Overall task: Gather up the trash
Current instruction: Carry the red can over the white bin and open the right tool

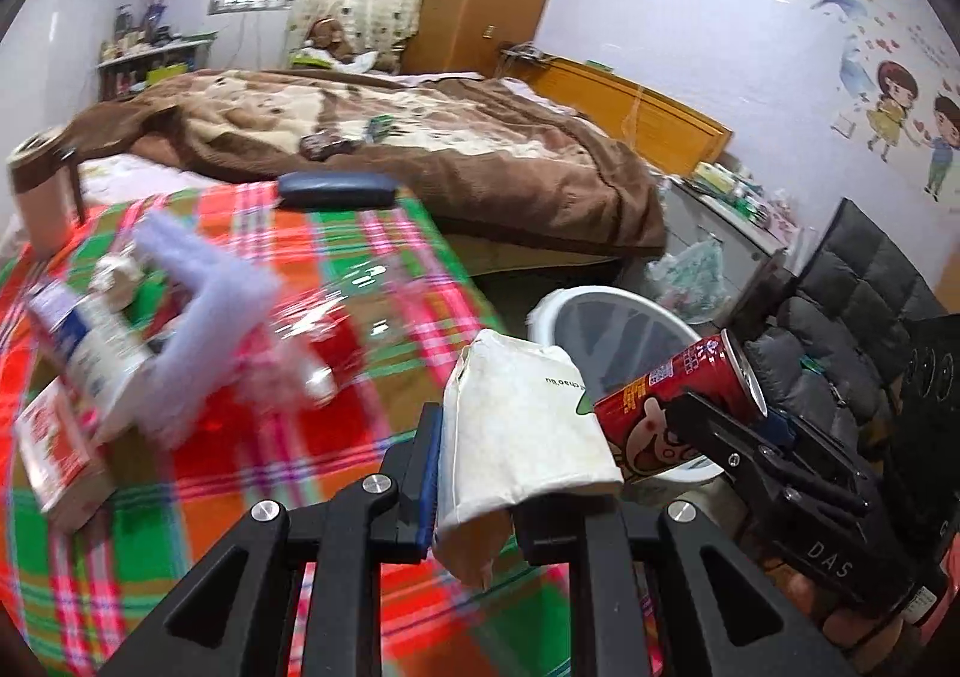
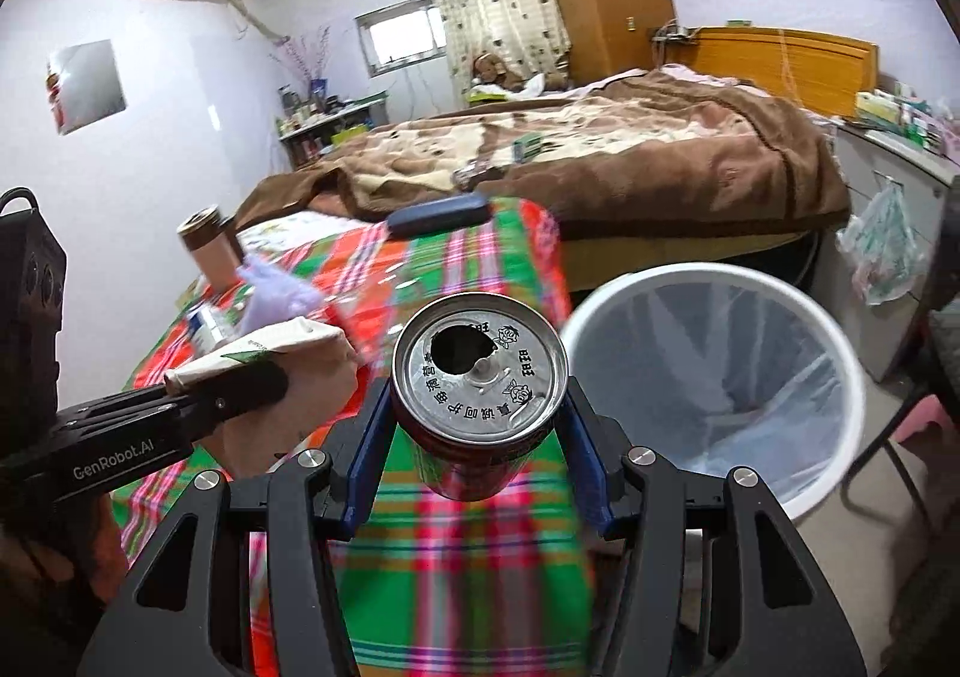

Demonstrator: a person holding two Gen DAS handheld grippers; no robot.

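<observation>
While lined, white bin (image 2: pixel 714 377) holds nothing visible, grippers clamp trash

My fingers (image 2: pixel 366 455) are black with blue pads. Between them sits a red can (image 2: pixel 478 377) with a silver top. My other gripper (image 1: pixel 474 473) holds a white carton (image 1: pixel 528 425) with a green mark. The cloth (image 1: pixel 336 281) is plaid: red, green, orange, pink. The bin (image 2: pixel 606 311) is white, the blanket (image 2: pixel 600 137) brown and cream.
</observation>
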